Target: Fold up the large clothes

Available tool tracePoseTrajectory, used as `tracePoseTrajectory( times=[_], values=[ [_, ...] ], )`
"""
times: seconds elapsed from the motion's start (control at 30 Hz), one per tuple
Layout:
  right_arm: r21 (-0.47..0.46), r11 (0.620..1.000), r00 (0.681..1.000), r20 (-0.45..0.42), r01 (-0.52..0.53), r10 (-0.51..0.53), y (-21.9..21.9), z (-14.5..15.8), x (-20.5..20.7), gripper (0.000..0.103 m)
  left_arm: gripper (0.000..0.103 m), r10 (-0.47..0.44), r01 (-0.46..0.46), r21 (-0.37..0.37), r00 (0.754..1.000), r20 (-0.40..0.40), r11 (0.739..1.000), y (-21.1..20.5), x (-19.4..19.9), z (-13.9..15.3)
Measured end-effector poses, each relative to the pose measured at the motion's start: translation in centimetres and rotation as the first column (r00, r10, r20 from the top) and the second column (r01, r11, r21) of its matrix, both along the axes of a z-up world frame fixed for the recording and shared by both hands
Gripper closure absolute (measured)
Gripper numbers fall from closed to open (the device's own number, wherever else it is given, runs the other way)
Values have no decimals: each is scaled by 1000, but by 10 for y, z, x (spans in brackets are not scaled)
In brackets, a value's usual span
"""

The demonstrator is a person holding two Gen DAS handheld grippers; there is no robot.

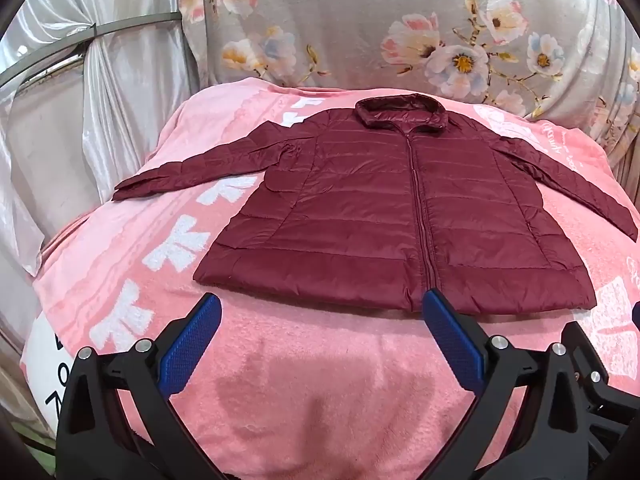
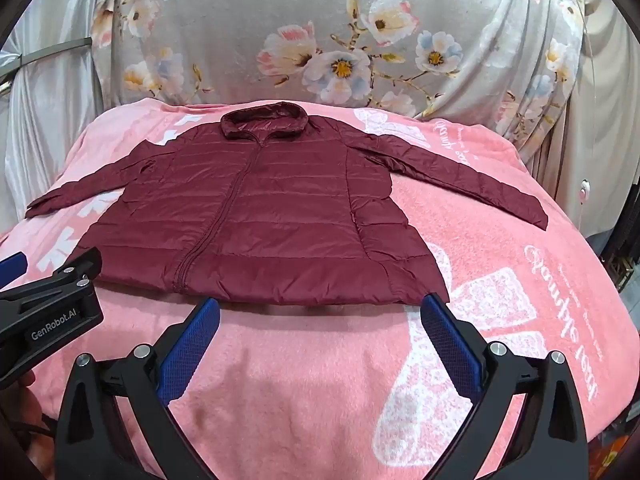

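Nearest the viewer, the left gripper and the right gripper hover side by side above a pink blanket, each with jaws spread wide and nothing between its blue pads. Just beyond them, a dark red quilted jacket lies flat and zipped, hem toward the grippers, collar at the far end, both sleeves spread outward. A grey floral cloth hangs behind.

The jacket's shiny shell looks slippery, so a shallow pinch could slide off mid-fold. The blanket's plush pile might get pinched along with the hem and be dragged. The puffy filling may spring open after a fold, and the long sleeves could trail or bunch unevenly.
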State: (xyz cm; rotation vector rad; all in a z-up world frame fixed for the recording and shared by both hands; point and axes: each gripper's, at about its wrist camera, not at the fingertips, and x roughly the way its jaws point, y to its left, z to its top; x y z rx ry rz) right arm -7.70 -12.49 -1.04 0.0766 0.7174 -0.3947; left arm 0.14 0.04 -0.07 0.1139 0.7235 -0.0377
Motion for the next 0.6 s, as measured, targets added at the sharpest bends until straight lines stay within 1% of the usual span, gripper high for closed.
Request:
tracePoseTrajectory(
  times=[0.07, 0.1, 0.27, 0.3, 0.5, 0.6],
  values=[
    [-1, 1000, 1000, 2, 0, 0, 1, 1, -1, 5, 5, 7, -7, 1, 1000, -4, 1000, 1, 2, -1],
    [-2, 1000, 1000, 2, 0, 0, 1, 2, -1, 5, 5, -11, 11, 21, 1000, 20, 1000, -2, -2, 2],
    [-1, 1000, 1000, 5, -2, 2, 3, 3, -3, 5, 5, -11, 10, 20, 1000, 14, 1000, -8, 0, 1],
    [0, 1000, 1000, 3, -3, 3, 2, 3, -3, 5, 5, -8, 8, 8, 1000, 23, 1000, -1, -5, 3],
    [1, 1000, 1000, 6, -11, 11, 9, 11, -7, 5, 5, -6, 6, 3, 1000, 20, 1000, 1, -10, 7],
    [-5, 1000, 1000, 7, -8, 8, 10, 8, -6, 5, 5, -7, 7, 2, 1000, 19, 1000, 1, -9, 6]
  ],
)
